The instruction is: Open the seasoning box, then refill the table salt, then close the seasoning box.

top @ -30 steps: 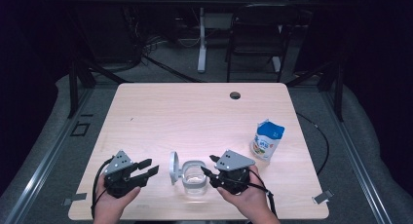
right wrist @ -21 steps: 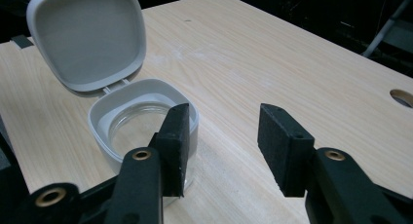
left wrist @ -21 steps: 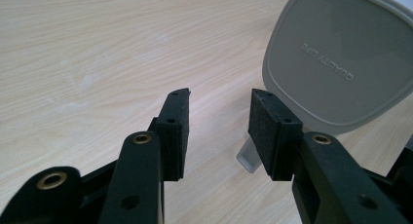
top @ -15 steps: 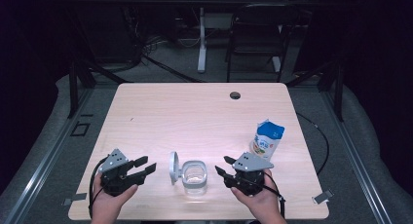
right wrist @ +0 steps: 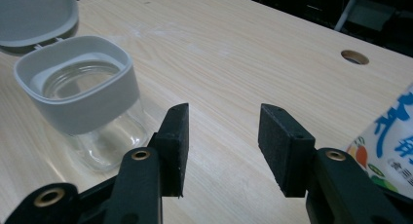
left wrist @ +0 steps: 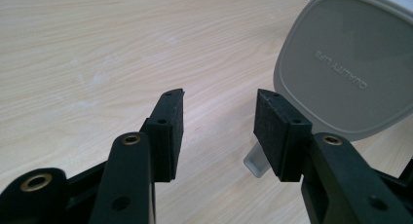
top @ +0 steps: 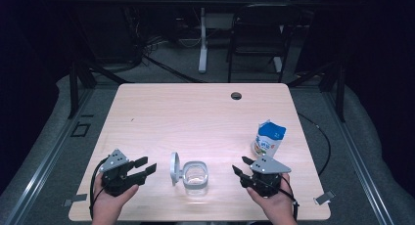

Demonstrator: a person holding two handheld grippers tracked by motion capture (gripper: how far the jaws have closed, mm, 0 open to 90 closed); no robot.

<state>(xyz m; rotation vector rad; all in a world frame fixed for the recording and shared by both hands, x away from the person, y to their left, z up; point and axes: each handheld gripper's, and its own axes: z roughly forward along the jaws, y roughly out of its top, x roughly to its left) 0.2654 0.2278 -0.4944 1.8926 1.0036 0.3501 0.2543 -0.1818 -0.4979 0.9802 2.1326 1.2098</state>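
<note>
Clear glass jar [top: 196, 174] with grey collar, hinged lid [top: 174, 168] swung open, upright on the pale wood worktop [top: 195, 117]. It stands between the two grippers, apart from both. Left gripper [top: 146, 167]: jaws apart, empty, lid just ahead of its tips. Right gripper [top: 240, 166]: jaws apart, empty. Blue-and-white pouch [top: 268, 139] upright just beyond the right gripper.

open gripper [right wrist: 221, 148], clear jar [right wrist: 85, 100] lid up, pouch [right wrist: 389, 151] at right
</note>
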